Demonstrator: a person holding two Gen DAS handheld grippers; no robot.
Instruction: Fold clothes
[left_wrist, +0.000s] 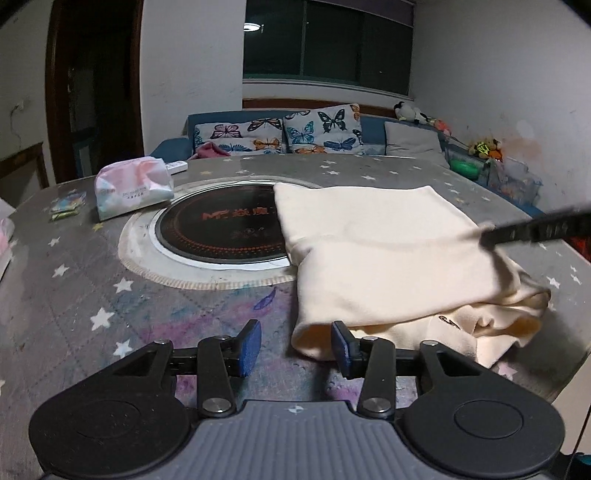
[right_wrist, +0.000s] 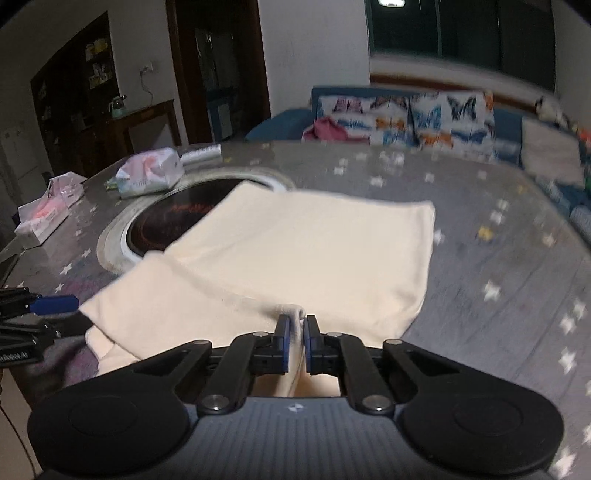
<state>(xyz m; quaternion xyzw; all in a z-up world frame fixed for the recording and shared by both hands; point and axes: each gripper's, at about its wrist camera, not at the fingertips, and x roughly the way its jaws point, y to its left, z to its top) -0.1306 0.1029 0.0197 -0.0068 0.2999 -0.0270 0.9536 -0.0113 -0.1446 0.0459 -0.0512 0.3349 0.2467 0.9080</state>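
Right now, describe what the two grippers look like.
Both match. The left gripper has black linkage arms with silver pivot bolts, blue ribbed finger pads, two round black discs and a grey ribbed body. The right gripper is the same build. No sleeves or hands show.

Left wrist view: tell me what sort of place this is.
Most likely a home living or dining room. A blue sofa with butterfly cushions stands behind a table with a built-in round cooktop. Soft toys sit on a ledge by the wall.
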